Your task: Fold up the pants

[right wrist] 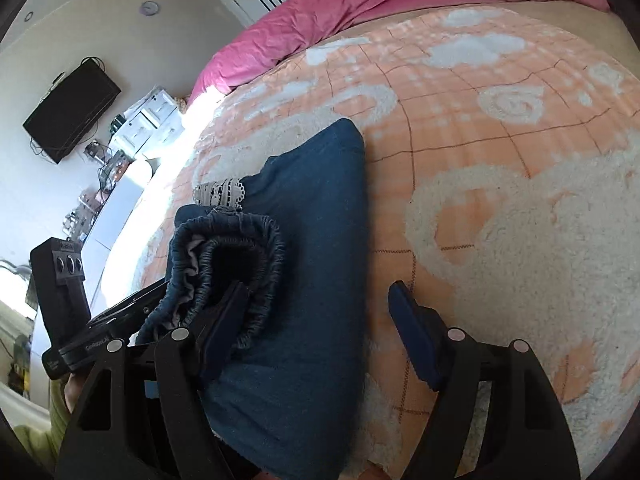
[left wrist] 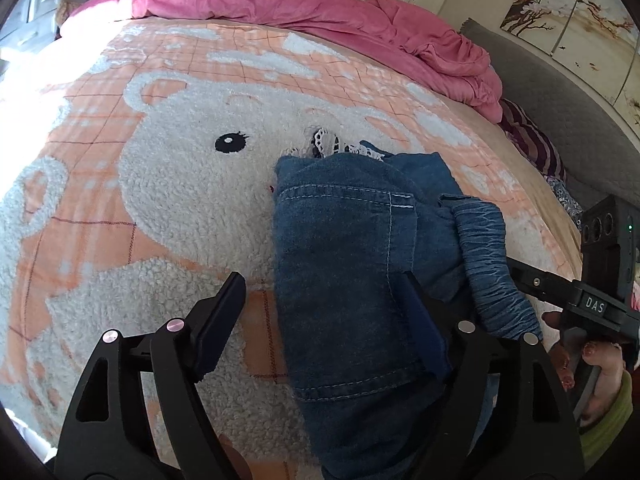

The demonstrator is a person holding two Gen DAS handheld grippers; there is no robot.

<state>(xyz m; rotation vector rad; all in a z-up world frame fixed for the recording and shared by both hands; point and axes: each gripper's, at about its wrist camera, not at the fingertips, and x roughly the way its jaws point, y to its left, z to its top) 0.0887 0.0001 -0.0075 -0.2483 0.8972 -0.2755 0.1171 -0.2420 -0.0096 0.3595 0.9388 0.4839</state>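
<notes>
Both grippers, left [left wrist: 324, 316] and right [right wrist: 320, 320], stand spread over the folded pants [left wrist: 352, 280] on the bear blanket [left wrist: 160, 200], though only the right wrist view shows the waistband's hollow [right wrist: 236, 256].

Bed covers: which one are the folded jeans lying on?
The peach-and-white fleece blanket with the bear face holds the jeans. The plain pink duvet is bunched at the far edge, untouched.

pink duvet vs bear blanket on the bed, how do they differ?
The pink duvet is plain and smooth-woven; the bear blanket is peach-checked with fluffy white shapes. The pink duvet is bunched along the far edge; the bear blanket lies spread flat, carrying the folded jeans. Both lie on the bed.
</notes>
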